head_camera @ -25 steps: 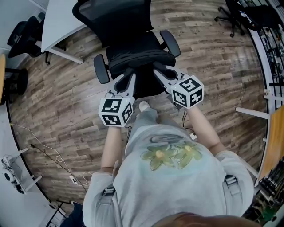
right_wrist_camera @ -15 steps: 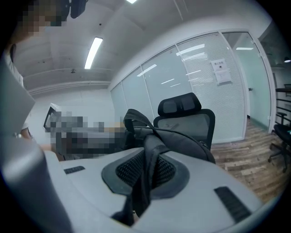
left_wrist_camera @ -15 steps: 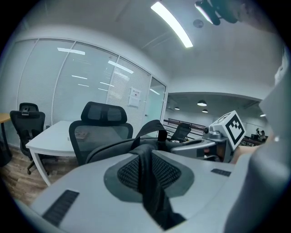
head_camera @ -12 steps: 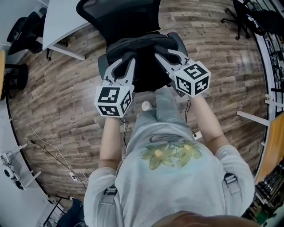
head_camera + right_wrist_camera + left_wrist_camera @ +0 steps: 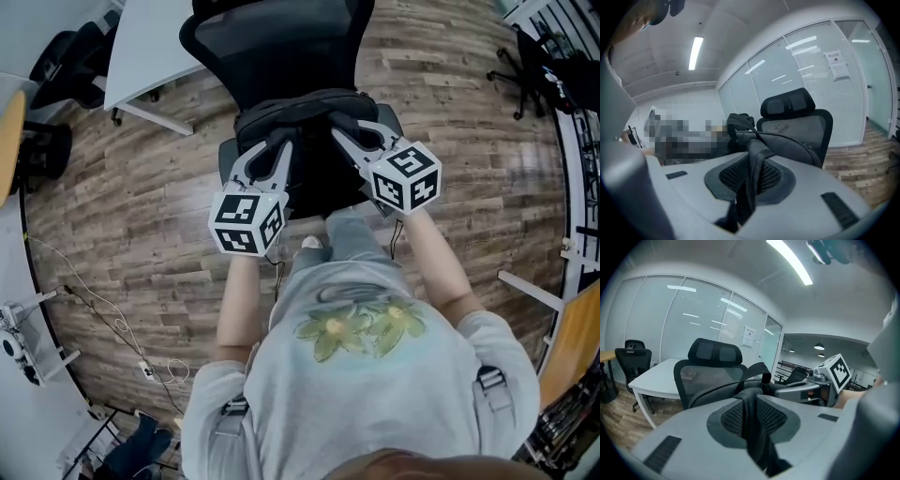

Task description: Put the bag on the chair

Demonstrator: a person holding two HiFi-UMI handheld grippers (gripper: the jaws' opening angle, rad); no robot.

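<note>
The black bag [image 5: 307, 117] hangs over the seat of the black office chair [image 5: 277, 42], in front of its mesh backrest. Whether the bag rests on the seat I cannot tell. My left gripper [image 5: 270, 155] is shut on a black strap [image 5: 754, 427] of the bag. My right gripper [image 5: 354, 139] is shut on another strap [image 5: 751, 183]. In the left gripper view the strap runs from the left gripper [image 5: 752, 399] to the bag [image 5: 754, 380], with the chair [image 5: 710, 364] behind. The right gripper view shows the right gripper [image 5: 754, 161], the bag [image 5: 792, 145] and the chair's headrest [image 5: 787, 107].
A white table [image 5: 150, 42] stands left of the chair, with another black chair [image 5: 52, 70] beyond it. A third chair [image 5: 548, 66] is at the far right. Cables [image 5: 108, 323] lie on the wooden floor at the left. The person's shoe [image 5: 309, 244] is just before the chair.
Both grippers have carried the bag forward over the chair's seat towards the backrest, and the person has stepped closer. Both grips on the straps are unchanged.
</note>
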